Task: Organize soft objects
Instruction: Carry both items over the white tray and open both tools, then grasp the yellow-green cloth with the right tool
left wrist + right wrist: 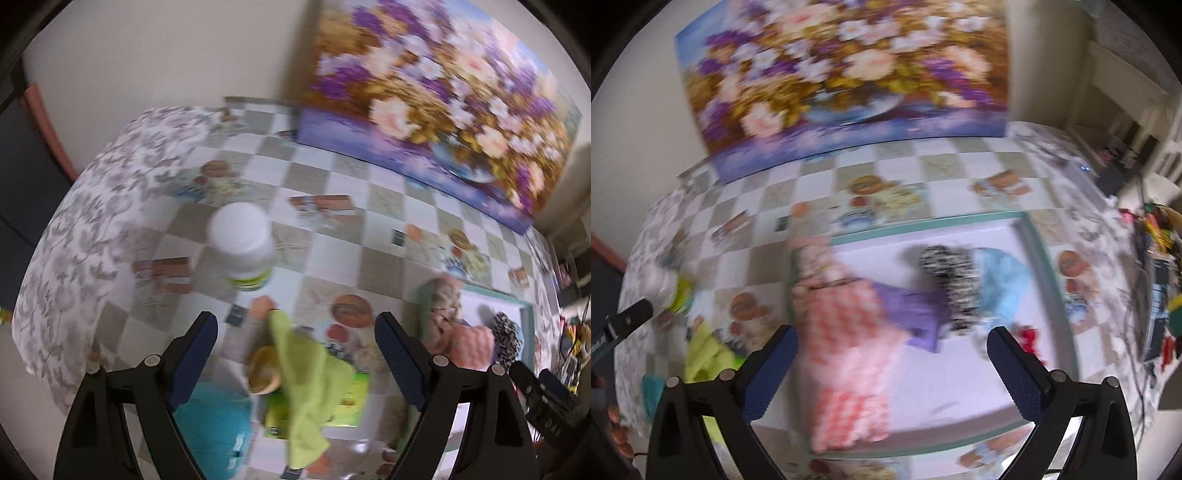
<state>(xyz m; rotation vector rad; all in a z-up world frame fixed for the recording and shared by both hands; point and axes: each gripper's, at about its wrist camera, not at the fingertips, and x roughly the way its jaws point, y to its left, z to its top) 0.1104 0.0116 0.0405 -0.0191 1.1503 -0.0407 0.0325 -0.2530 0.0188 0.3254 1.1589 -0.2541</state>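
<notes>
My left gripper point(295, 354) is open above a lime-green cloth point(306, 373). The cloth lies draped over a round yellowish thing and a green box, and the pads do not touch it. A teal soft thing point(214, 424) lies beside the left finger. My right gripper point(892, 362) is open over a white tray with a teal rim point(923, 221). In the tray lie a pink-and-white knitted piece point(849, 354), a purple cloth point(912, 314), a black-and-white spotted piece point(953, 288), a light blue cloth point(1001, 280) and a beige braided piece point(812, 254). Nothing is between the right pads.
A white bottle point(242, 247) with a green label stands on the checkered tablecloth point(332, 258) beyond the green cloth. A large flower painting point(849, 74) leans against the wall at the table's back. A small red thing point(1028, 339) lies in the tray. Cluttered items sit off the table's right edge.
</notes>
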